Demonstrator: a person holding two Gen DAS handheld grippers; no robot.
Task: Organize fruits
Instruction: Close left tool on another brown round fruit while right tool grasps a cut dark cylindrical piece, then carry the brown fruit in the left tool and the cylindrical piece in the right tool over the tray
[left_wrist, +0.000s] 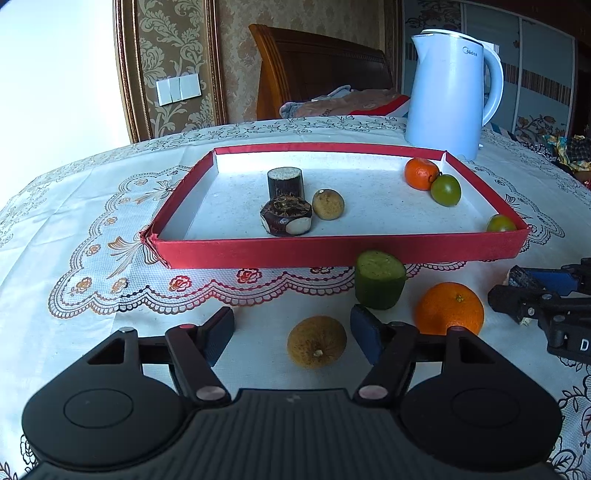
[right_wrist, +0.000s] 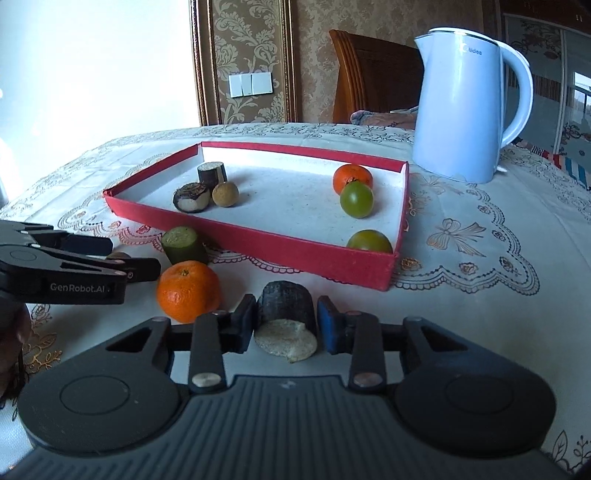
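Dark sugarcane chunk (right_wrist: 286, 312) sits clamped in our right tongs (right_wrist: 286, 325), long axis pointing at the red tray's (right_wrist: 258, 251) near edge; left tongs (left_wrist: 291, 332) gape around nothing.

Two oranges (left_wrist: 422, 173) (left_wrist: 450, 309), two green tomatoes (left_wrist: 446, 189) (left_wrist: 500, 223), two brown round fruits (left_wrist: 328, 204) (left_wrist: 317, 341), three dark cane pieces (left_wrist: 285, 182) (left_wrist: 286, 216) (right_wrist: 286, 314), one green cane piece (left_wrist: 378, 279), one red tray (left_wrist: 332, 251), one kettle (left_wrist: 448, 92)
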